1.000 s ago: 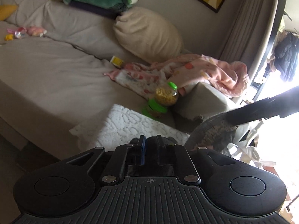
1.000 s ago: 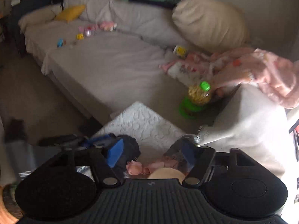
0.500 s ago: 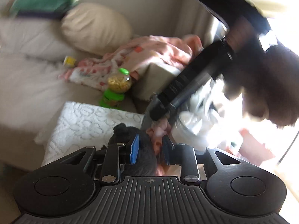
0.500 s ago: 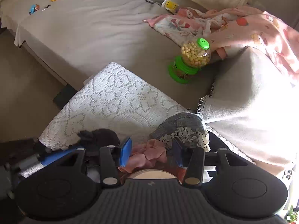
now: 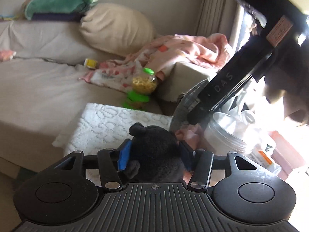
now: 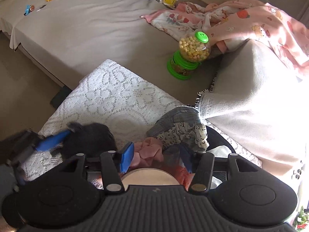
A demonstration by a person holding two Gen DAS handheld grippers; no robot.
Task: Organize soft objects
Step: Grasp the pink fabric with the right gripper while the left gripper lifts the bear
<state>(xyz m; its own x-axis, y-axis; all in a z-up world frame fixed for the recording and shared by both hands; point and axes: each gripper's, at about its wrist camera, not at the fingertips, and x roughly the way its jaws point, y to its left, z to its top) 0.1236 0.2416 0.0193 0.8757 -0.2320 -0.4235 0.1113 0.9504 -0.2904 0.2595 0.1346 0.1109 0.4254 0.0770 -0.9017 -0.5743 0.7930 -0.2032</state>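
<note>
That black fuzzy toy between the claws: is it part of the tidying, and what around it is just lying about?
Part of the job:
- black plush toy, between the left gripper's jaws, which have just been opening
- pink scrunchie, between the right gripper's open jaws
- grey patterned cloth

Lying about:
- green candy dispenser
- pink blanket
- beige pillow

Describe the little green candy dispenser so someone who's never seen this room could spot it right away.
Find the grey sofa. At the corner where its seat meets the armrest, below the pink blanket, stands the candy dispenser. It alone is hard plastic: a clear globe of yellow balls with a bright green cap and base.
</note>
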